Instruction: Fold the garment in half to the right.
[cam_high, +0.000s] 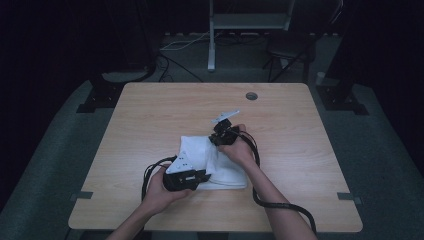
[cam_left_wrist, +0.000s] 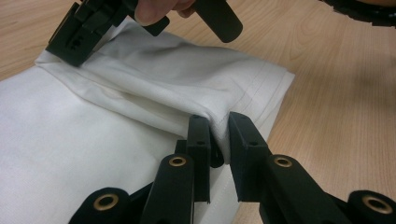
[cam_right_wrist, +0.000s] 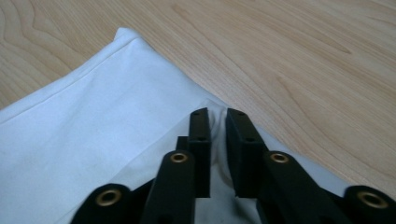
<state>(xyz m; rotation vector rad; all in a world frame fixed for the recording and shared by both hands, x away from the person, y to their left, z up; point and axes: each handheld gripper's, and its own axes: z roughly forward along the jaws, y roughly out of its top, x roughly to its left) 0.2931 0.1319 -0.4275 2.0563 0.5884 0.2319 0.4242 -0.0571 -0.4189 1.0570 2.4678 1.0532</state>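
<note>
White cloth (cam_high: 212, 162) lies folded mid-frame on the bench (cam_high: 150, 120); left tongs (cam_left_wrist: 218, 135) and right tongs (cam_right_wrist: 218, 122) both pinch thin edge folds; uneven pulling risks slipping a layer.

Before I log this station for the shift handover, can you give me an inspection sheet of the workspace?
Surface: wooden table, round grommet hole near the far edge.
Job's things: white cloth, folded, lying near the middle.
Clutter: nothing seen.
Grippers: left claw shut on a cloth fold; right claw shut on the cloth edge.
Cables: black cable trails off the near edge.
Surroundings: dark floor, metal stand behind the table.
</note>
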